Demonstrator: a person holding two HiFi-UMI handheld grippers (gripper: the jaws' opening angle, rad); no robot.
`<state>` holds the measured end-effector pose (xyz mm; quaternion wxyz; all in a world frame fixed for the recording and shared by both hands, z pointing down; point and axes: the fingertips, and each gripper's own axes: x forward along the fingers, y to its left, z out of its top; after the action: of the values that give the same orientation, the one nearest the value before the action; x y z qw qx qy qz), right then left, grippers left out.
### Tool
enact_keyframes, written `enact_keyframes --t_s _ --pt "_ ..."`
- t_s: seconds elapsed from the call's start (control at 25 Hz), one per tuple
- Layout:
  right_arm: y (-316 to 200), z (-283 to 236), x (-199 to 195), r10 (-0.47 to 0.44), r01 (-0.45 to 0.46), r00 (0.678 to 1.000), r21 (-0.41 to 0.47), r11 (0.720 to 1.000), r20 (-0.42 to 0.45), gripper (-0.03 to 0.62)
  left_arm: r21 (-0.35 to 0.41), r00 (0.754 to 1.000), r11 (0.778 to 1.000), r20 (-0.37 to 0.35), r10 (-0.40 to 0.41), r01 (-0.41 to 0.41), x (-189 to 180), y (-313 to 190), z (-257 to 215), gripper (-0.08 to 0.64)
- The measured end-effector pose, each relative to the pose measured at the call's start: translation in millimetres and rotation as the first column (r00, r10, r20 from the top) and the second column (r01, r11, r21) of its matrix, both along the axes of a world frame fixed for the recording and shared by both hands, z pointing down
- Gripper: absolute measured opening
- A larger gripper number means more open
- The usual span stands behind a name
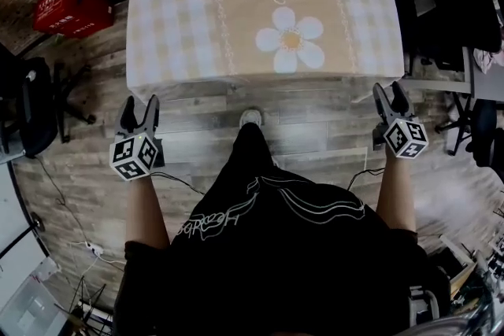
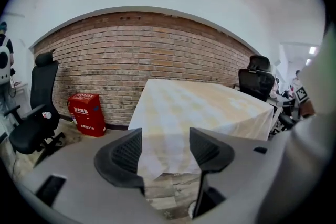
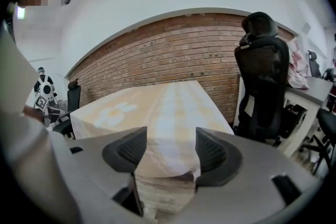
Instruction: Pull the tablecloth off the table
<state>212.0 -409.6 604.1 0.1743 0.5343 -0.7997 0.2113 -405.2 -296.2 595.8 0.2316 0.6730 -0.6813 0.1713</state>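
A beige checked tablecloth (image 1: 260, 4) with a white daisy print covers the whole table and hangs over its near edge. My left gripper (image 1: 139, 105) is open just short of the cloth's near left corner. In the left gripper view that hanging corner (image 2: 157, 155) shows through the gap of the left gripper (image 2: 165, 147), with neither pad on it. My right gripper (image 1: 388, 90) is open at the near right corner. The right gripper view shows the cloth corner (image 3: 168, 160) framed by the right gripper (image 3: 170, 147), with nothing pressed between the pads.
A red box (image 1: 71, 8) stands on the wooden floor by the brick wall, left of the table. A black office chair (image 1: 31, 110) is at the left, and another chair (image 3: 262, 86) and a desk (image 1: 441, 83) at the right. Cables (image 1: 87, 248) lie on the floor near left.
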Motion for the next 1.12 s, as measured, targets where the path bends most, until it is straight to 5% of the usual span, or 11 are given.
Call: enact_keyframes --t_s 0.36,0.56,0.88,1.12 --pt "7.4 67.9 65.7 0.163 -0.168 0.985 -0.085 0.982 -0.055 0.257 -0.066 0.994 0.992 0.024 -0.103 0.105 -32.8 1.3 58.6 0.28" --pt "-10.8 91.4 81.4 0.162 -0.173 0.982 -0.113 0.978 -0.1 0.259 -0.09 0.988 0.984 0.036 -0.148 0.151 -51.9 1.5 78.8 0.305" --pt "-34.8 107.4 91.9 0.167 -0.176 0.983 -0.134 0.975 -0.079 0.259 -0.101 0.992 0.991 0.098 -0.074 0.084 -57.4 -18.7 91.1 0.314" --pt "-49.4 103.8 88.9 0.151 -0.164 0.981 -0.108 0.981 -0.12 0.256 -0.093 0.997 0.994 0.064 -0.051 0.057 -56.8 -30.5 90.3 0.295"
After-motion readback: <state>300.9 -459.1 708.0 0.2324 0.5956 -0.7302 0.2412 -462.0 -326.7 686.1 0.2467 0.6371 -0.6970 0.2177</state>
